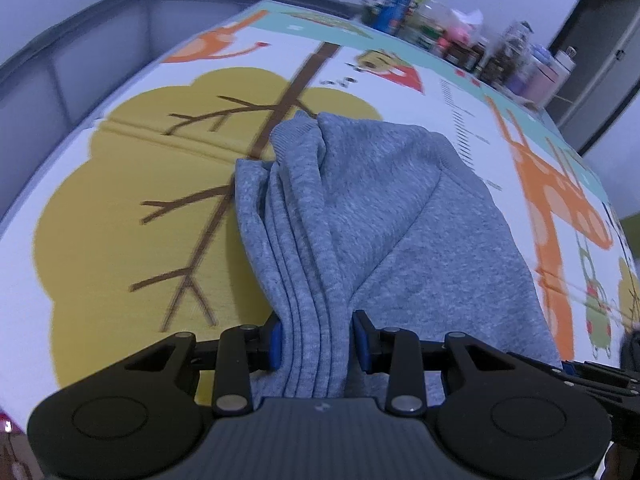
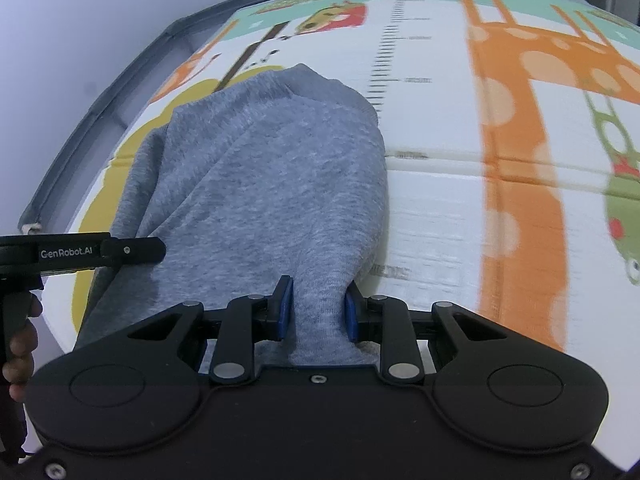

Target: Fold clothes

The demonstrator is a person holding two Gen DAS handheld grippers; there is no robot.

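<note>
While both tongs pinch bunched cloth at the bottom of their frames, the left gripper [image 1: 316, 338] clamps several stacked folds of the grey sweater [image 1: 360, 208] between its blue pads, and the right gripper [image 2: 316, 310] squeezes a gathered neck of the same garment. From there the sweater spreads up the middle of each frame over the play mat [image 2: 460, 200]. Bottles and jars [image 1: 460, 36] crowd the mat's far edge, upper right.
</note>
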